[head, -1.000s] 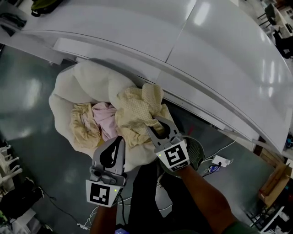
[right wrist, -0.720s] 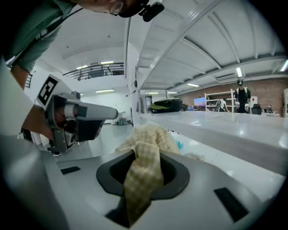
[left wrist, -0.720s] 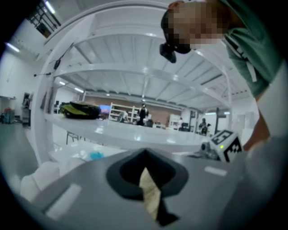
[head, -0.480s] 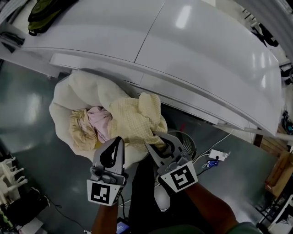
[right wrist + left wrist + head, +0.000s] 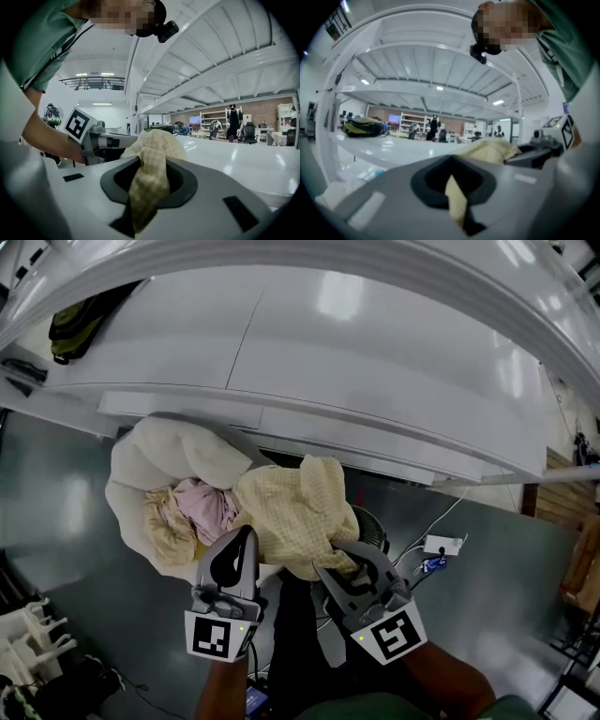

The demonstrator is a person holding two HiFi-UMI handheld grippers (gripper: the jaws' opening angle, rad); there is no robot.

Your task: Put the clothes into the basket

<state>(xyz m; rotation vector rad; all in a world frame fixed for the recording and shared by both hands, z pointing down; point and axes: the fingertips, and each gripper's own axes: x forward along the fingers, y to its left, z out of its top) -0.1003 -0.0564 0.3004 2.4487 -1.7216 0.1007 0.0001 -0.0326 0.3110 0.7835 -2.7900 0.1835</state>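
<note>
A pale yellow checked garment [image 5: 291,507] hangs bunched between my two grippers, just right of the white fabric basket [image 5: 131,512] on the floor. My left gripper [image 5: 244,542] is shut on a thin strip of the garment [image 5: 455,201], and the left gripper view shows the main bunch [image 5: 487,149] beyond the jaws. My right gripper [image 5: 337,566] is shut on a thicker fold [image 5: 149,180] that runs up out of its jaws. A pink garment [image 5: 202,507] and another yellow one [image 5: 167,526] lie inside the basket.
A long white table [image 5: 375,362] runs across the top, with a green and black bag [image 5: 80,320] on its far left. A round dark grille [image 5: 370,526] sits on the floor under the garment. A power strip with cables [image 5: 436,545] lies right of it. The person's dark trousers [image 5: 291,634] are below.
Both grippers have risen with the yellow garment. It lay partly on the basket's edge before and now hangs free, a little right of the basket.
</note>
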